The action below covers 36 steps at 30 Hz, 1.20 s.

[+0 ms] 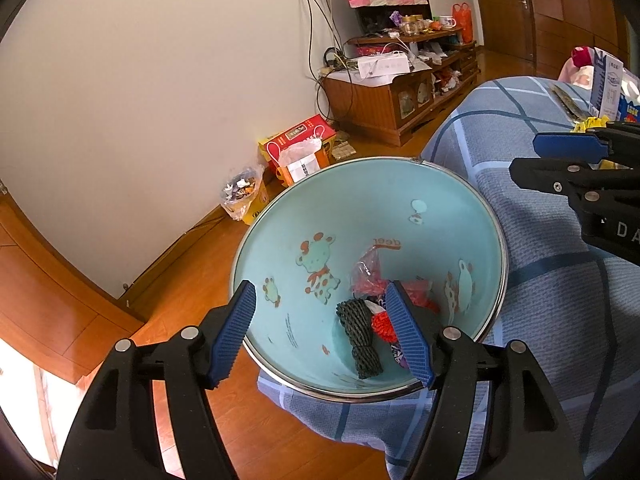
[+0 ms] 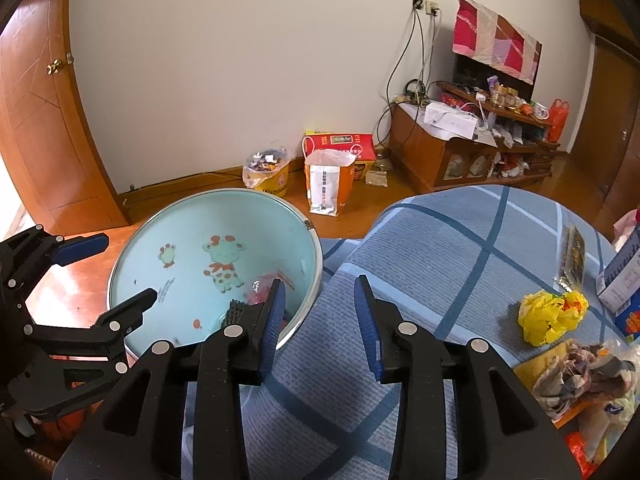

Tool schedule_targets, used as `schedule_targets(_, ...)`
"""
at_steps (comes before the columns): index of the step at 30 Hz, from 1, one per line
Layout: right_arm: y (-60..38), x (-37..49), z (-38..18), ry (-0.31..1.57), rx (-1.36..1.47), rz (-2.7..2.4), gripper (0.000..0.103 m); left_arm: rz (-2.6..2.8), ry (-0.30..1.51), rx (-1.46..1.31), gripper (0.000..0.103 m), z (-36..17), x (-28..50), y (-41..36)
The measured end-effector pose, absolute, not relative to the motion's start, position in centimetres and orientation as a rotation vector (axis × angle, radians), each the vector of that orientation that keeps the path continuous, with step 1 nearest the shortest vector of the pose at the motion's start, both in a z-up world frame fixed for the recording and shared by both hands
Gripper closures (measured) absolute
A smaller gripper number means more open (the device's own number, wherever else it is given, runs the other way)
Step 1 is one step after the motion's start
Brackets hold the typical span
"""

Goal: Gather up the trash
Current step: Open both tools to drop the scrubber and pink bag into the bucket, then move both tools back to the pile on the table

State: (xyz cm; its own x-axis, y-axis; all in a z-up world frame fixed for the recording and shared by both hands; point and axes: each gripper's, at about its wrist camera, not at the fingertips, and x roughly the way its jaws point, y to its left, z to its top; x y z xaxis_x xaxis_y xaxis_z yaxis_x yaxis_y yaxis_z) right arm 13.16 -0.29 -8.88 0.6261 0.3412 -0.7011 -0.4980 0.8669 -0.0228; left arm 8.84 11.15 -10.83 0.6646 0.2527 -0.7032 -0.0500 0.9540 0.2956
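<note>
A light blue bin with cartoon prints stands beside the blue plaid bed. It holds a dark rope bundle and red wrappers. My left gripper is open and empty over the bin's mouth. The bin also shows in the right wrist view. My right gripper is open and empty above the bed, next to the bin's rim. A crumpled yellow wrapper lies on the bed to its right, with more crumpled trash nearer.
A long patterned packet and a blue-white box lie at the bed's right. On the wood floor by the wall are a lined yellow bucket, an orange-white bag and a red box. A cluttered TV cabinet stands behind.
</note>
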Motion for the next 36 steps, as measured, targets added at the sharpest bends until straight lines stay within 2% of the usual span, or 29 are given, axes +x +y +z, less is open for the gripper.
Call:
schedule_targets(8,-2.9,11.3,-7.6,0.716,-0.22,0.433,0.063,0.138,0.819,0.264,0.03,-10.8,8.5,9.4)
schedule_targets(19,-16.9,6.0,-5.2,0.649,-0.105,0.167,0.058,-0.047,0.815,0.305,0.03,-11.7,8.0,0.9)
schedule_targets(28,-27.8,3.3,-6.8,0.689,-0.006,-0.068,0.055,-0.172,0.774,0.29,0.028,-10.5,8.1,-7.1)
schedule_targets(36,-31.6,1.4,-8.8,0.72,0.046,-0.123,0.051,-0.253,0.799,0.296,0.02,-11.2,8.5,-12.9)
